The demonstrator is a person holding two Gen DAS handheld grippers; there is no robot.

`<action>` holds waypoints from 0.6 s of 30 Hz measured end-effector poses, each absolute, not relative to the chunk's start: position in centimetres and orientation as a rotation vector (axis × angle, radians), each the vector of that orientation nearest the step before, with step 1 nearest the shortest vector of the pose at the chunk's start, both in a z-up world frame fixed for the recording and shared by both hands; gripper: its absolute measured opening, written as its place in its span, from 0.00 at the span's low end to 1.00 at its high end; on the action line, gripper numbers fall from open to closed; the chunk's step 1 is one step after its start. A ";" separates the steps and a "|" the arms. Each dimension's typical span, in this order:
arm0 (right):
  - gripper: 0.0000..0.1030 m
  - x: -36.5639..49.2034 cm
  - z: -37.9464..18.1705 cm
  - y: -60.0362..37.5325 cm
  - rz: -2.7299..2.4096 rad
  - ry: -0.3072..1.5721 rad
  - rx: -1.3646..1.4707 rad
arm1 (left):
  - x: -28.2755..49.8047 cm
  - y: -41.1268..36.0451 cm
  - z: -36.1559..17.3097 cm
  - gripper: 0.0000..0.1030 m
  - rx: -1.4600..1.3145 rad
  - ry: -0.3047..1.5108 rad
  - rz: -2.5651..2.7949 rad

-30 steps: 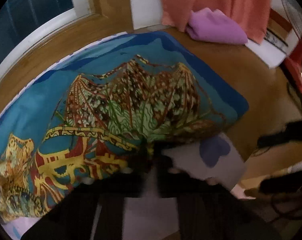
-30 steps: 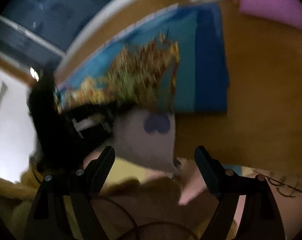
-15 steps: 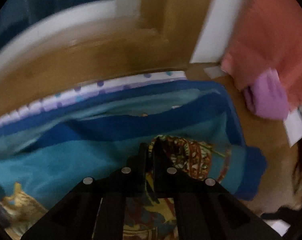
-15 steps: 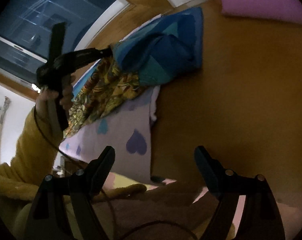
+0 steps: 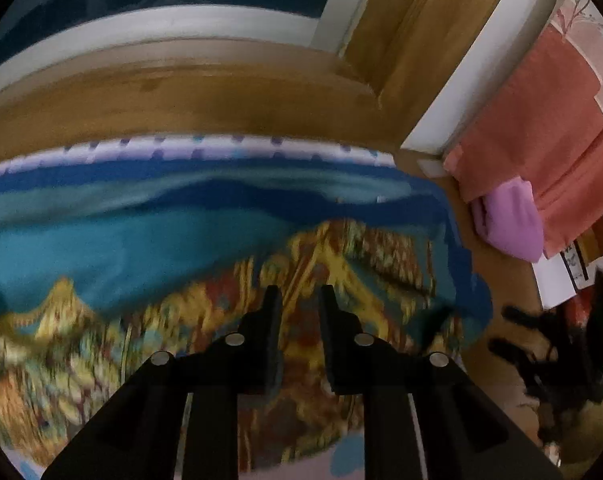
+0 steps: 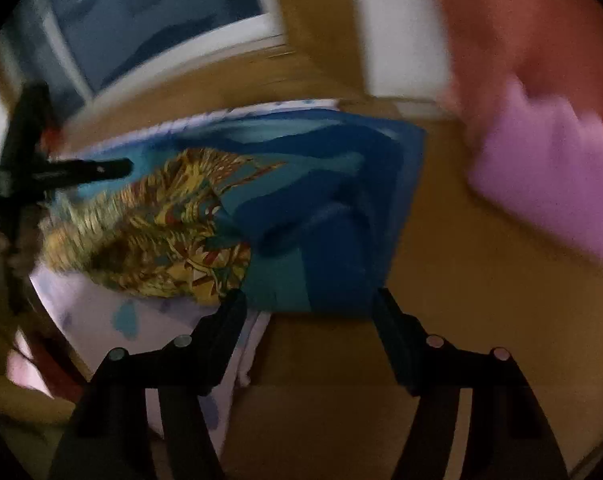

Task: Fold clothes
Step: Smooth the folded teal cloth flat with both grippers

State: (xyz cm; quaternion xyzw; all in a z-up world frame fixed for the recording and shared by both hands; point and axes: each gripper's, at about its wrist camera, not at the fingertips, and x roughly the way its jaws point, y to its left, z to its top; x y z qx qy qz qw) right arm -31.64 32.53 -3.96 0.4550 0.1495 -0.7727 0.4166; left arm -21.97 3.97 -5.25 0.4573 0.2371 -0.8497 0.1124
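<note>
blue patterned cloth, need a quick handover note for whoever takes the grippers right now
Left gripper: fingers slightly apart, nothing between them, hovering over the patterned part of the blue patterned cloth.
Right gripper: fingers wide open, empty, at the cloth's near edge.
The cloth lies on the wooden table with a fold over its right side, on top of a pale heart-print fabric. A purple folded item sits at the far right below an orange hanging cloth.
Done: one fold laid over.
Left: likely further folds, then the heart-print fabric. Both views are blurred, so check the edges before gripping.
</note>
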 end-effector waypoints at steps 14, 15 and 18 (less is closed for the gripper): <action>0.32 -34.6 -6.1 27.4 -1.875 0.486 1.127 | -16.0 5.0 -7.8 0.18 1.389 0.775 -2.444; 0.32 -34.8 -6.0 27.3 -1.875 0.474 1.131 | -15.9 5.0 -7.7 0.18 1.385 0.774 -2.446; 0.27 -34.7 -6.0 26.8 -1.858 0.479 1.133 | -15.2 5.1 -7.6 0.18 1.378 0.771 -2.442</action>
